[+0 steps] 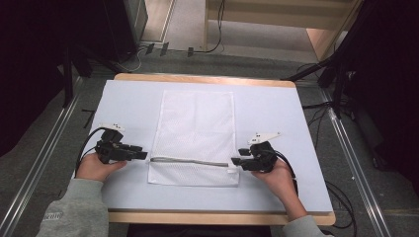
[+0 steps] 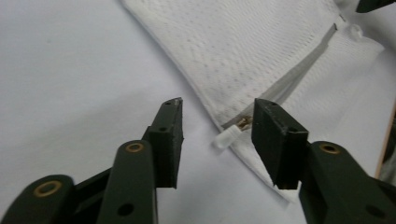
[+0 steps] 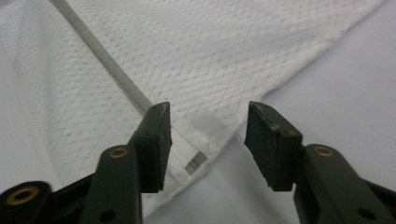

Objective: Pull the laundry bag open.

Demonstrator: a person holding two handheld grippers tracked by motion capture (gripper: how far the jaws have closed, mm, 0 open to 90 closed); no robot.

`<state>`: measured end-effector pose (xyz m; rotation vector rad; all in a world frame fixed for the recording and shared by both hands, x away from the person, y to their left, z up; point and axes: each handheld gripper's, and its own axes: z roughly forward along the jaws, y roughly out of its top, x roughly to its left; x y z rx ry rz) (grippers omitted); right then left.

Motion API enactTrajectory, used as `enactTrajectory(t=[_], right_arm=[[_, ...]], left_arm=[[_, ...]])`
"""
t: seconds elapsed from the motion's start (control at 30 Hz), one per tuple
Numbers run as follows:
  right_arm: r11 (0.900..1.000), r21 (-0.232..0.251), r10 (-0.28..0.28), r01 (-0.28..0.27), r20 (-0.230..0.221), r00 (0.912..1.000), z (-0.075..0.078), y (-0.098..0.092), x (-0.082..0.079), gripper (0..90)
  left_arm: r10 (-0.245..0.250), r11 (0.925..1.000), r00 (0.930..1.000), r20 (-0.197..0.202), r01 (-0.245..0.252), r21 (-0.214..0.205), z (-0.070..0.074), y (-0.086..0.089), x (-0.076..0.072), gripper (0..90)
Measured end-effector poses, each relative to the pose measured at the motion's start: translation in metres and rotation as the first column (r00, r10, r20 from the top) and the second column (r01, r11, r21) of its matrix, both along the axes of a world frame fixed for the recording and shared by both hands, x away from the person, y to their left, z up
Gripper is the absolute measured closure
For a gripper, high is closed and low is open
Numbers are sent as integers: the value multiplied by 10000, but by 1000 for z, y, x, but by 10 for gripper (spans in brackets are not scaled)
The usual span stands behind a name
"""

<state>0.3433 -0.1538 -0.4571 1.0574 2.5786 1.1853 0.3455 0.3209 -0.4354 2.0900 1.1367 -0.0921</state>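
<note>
A white mesh laundry bag (image 1: 195,131) lies flat in the middle of the white table, with a grey zipper (image 1: 190,161) running across near its front end. My left gripper (image 1: 142,151) is open at the bag's left edge, level with the zipper. Its view shows the clear zipper pull (image 2: 227,138) lying between its jaws, untouched. My right gripper (image 1: 236,159) is open at the bag's right edge. In the right gripper view its jaws stand over the bag's edge (image 3: 205,140) where the zipper (image 3: 100,53) ends.
The table (image 1: 276,113) has a wooden rim (image 1: 217,217) at the front. Floor rails (image 1: 44,163) run along both sides, and cables lie on the floor to the right. Dark stands and curtains flank the table at the back.
</note>
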Motion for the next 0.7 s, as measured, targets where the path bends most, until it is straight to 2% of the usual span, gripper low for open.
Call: enactTrajectory(t=[0.17, 0.4, 0.6, 0.7], right_arm=[[9970, 15, -768, 768, -2, 9970, -3, -15, 6, 369], [9904, 165, -1375, 1374, 112, 9904, -4, -36, 13, 341], [9799, 207, -1982, 1982, -13, 9802, -6, -51, 18, 341], [9772, 193, -2114, 2114, -32, 9774, -9, -55, 21, 341]], left_arm=[[649, 9978, 9976, 259, -653, 149, 1, 7, 2, 451], [1368, 9895, 9882, 688, -1396, 379, 2, 15, 2, 405], [1656, 9839, 9841, 641, -1693, 566, -1, 21, 5, 395], [1741, 9824, 9832, 546, -1772, 589, -2, 23, 5, 386]])
